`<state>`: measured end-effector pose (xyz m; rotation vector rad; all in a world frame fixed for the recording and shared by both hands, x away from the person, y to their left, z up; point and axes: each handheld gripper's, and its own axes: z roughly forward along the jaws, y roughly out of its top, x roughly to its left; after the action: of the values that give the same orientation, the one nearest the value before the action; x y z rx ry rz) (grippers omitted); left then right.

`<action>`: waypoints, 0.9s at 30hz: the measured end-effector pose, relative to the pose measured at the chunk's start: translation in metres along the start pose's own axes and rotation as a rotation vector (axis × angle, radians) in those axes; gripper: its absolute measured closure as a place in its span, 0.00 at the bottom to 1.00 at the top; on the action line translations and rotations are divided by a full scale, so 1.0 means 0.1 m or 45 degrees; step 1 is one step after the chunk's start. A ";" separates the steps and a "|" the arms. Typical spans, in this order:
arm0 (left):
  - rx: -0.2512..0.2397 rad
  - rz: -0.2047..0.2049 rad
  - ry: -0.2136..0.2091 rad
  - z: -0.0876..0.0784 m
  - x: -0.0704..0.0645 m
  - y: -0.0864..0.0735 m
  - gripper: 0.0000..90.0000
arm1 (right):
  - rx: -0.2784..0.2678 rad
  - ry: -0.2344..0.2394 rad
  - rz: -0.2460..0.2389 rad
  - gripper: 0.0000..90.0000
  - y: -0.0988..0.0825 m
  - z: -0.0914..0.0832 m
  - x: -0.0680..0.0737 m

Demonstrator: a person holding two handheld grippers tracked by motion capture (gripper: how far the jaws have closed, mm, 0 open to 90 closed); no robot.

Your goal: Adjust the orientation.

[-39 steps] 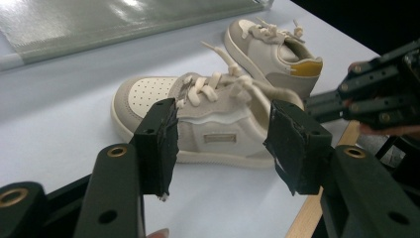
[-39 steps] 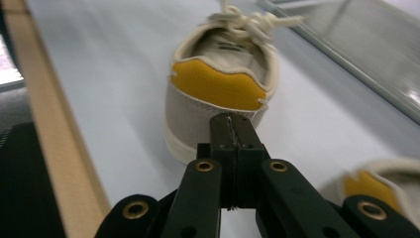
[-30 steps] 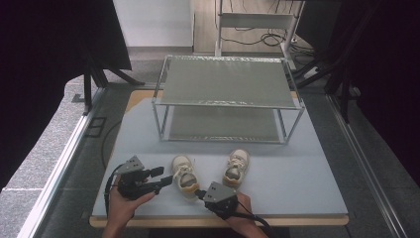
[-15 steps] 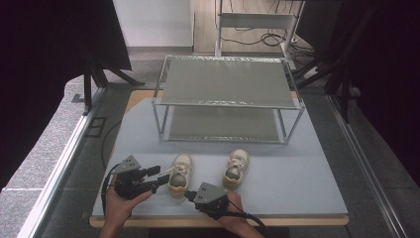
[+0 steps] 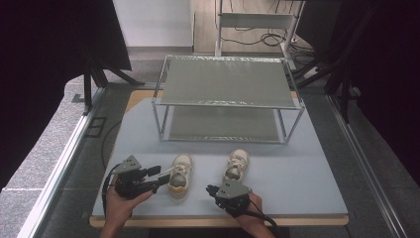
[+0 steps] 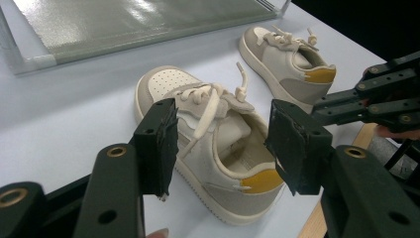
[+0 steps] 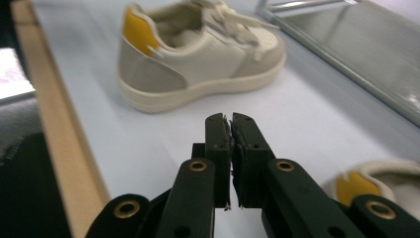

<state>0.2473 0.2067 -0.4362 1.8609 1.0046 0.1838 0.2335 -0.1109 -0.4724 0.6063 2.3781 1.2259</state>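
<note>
Fingers (image 7: 217,144) of right gripper (image 5: 212,189) almost together, just cracking apart, nothing between. It has shifted right, off left shoe (image 5: 180,173), to the heel of right shoe (image 5: 236,166); probably grabs that next. Left gripper (image 5: 159,177) fingers apart, straddling left shoe. Rack (image 5: 228,82) far.

I count two small shoes, one (image 5: 180,172) at seven o'clock and one (image 5: 236,165) at five, and one two-shelf rack (image 5: 227,99) at twelve.
</note>
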 end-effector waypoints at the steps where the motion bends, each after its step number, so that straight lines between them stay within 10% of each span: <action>1: 0.002 0.003 0.000 0.01 0.00 0.00 0.51 | 0.000 0.000 0.000 0.96 0.00 0.00 0.00; 13: 0.020 0.002 -0.012 0.04 0.01 -0.01 0.51 | 0.097 -0.214 0.005 1.00 -0.05 0.02 -0.04; 27: 0.038 0.001 -0.009 0.07 0.03 -0.02 0.51 | 0.101 -0.232 0.128 1.00 -0.31 -0.35 -0.20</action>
<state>0.2513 0.2042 -0.4424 1.8875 1.0067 0.1638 0.2255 -0.1610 -0.4759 0.8350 2.2756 1.0706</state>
